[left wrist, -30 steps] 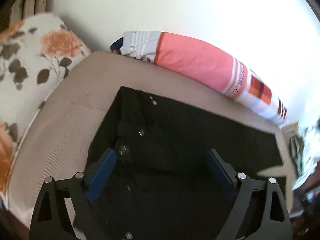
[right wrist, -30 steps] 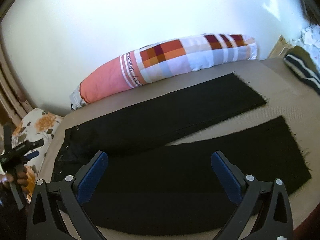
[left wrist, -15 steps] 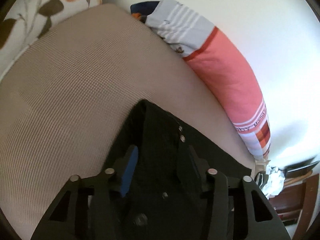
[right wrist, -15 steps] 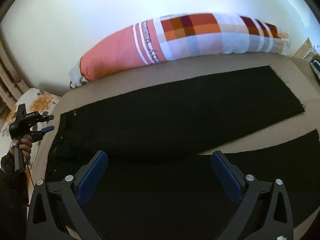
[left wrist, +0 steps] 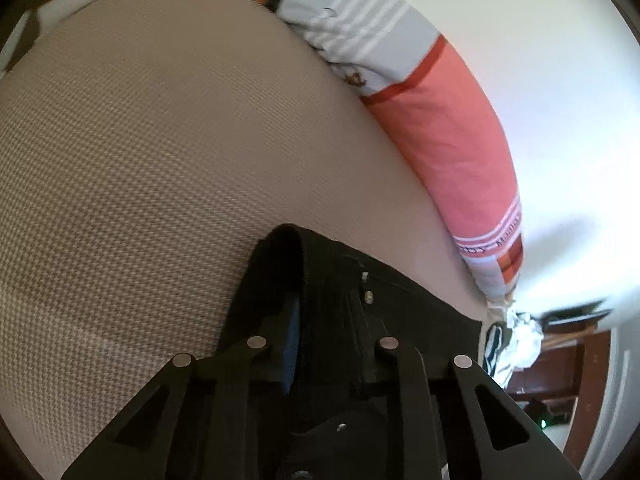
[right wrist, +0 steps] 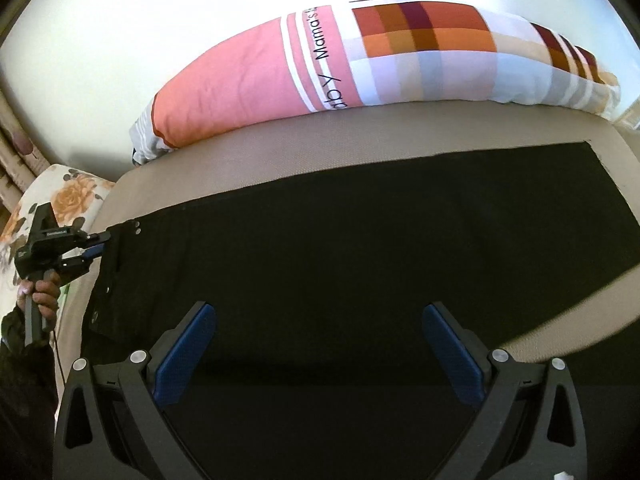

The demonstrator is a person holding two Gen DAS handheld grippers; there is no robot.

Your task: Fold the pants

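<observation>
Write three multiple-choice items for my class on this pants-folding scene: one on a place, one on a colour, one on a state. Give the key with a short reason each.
1. Where does the left gripper meet the pants?
A. at the waistband corner
B. at a leg hem
C. at mid-leg

2. What colour are the pants?
A. beige
B. black
C. pink

3. How do the right gripper's jaws stand?
A. shut on fabric
B. shut on nothing
C. wide open above the pants

Key:
1 A: the right wrist view shows its tips at the studded waist corner, where its jaws have just been closing with a raised fold of the fabric between them.
2 B: black cloth on the beige bed.
3 C: the blue pads stand far apart.
</observation>
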